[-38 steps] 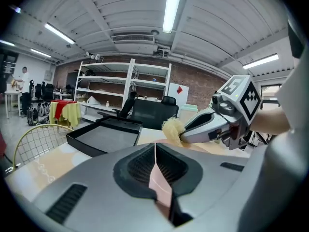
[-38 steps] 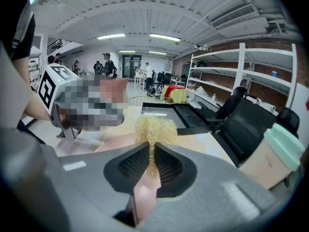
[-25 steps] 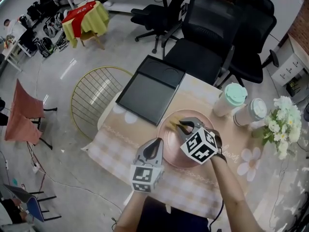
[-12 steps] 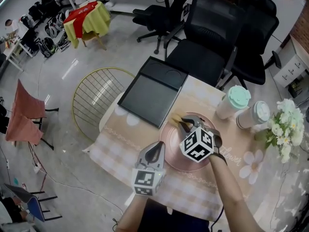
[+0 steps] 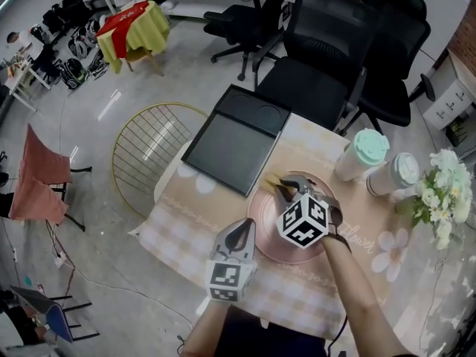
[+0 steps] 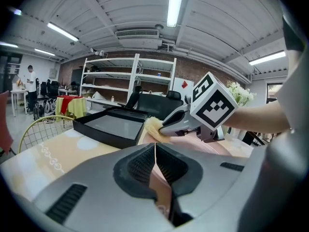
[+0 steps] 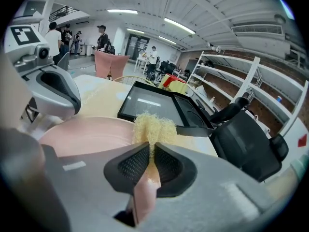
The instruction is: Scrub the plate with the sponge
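The beige checked-cloth surface (image 5: 178, 214) carries a black rectangular tray (image 5: 230, 143) at far left. A round pink plate (image 5: 264, 229) lies just near and right of the tray. The left gripper (image 5: 242, 227) sits at the plate's near-left rim. Its jaws are drawn together with pink showing between them, so it appears to pinch the rim and steady the plate. The right gripper (image 5: 281, 188) reaches over the plate from near right to far left, its jaws clamped on a yellow fibrous sponge (image 5: 272, 179). The sponge rests at the plate's far-left edge, near the tray. Most of the plate's face therefore lies near and right of the sponge, under the right gripper's body. The next scrubbing stroke probably has to draw back toward the person along that axis.
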